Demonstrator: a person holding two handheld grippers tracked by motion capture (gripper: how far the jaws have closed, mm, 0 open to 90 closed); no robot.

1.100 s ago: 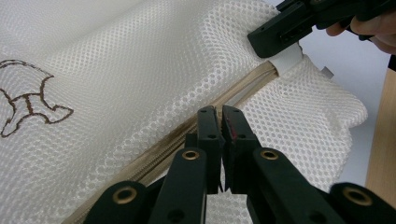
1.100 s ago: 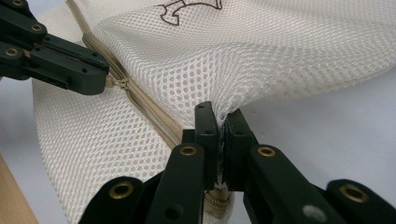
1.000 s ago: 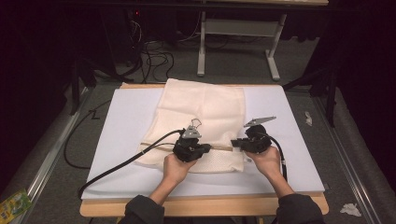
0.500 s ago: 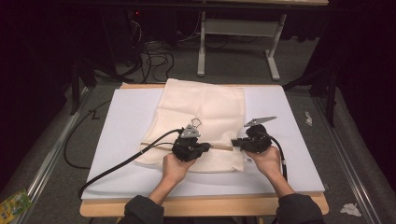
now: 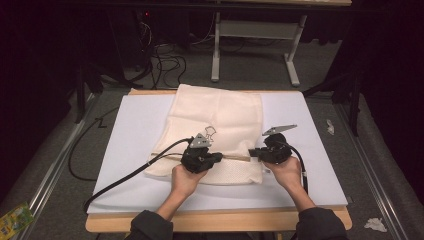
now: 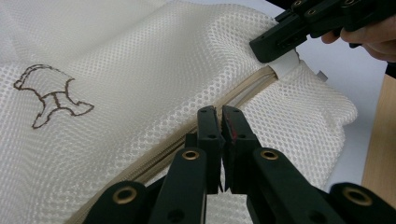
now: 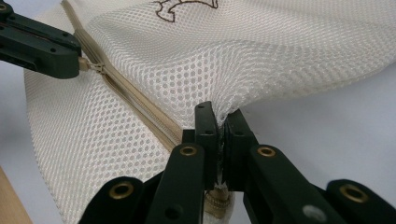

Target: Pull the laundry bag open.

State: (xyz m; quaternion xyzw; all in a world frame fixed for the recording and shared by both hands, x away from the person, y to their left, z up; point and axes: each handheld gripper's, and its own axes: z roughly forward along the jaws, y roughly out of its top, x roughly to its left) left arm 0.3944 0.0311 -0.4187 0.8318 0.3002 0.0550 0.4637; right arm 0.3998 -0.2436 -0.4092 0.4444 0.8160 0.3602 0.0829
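Cream mesh laundry bag (image 5: 217,125) lies flat on the white mat (image 5: 130,135) covering the wooden table (image 5: 110,222), roughly centred, slightly toward the far edge. Bag's long axis runs from the person's side to the far side; its far end reaches the mat's far edge. Small brown outline drawing (image 5: 210,132) sits near the bag's middle.

Beige zipper (image 5: 235,157) crosses the bag side to side, near the person's end, so it lies across the bag's long axis. In the left gripper view the zipper (image 6: 243,95) runs diagonally away from the jaws toward the other gripper.

Left gripper (image 5: 216,158) sits on the zipper line about mid-bag, jaws pressed together; in the right gripper view its tips pinch the zipper pull (image 7: 86,65). Right gripper (image 5: 252,153) is at the bag's right edge, at the zipper's end, jaws clamped on a bunch of mesh there, lifting it into a small ridge. The two grippers point at each other along the zipper.
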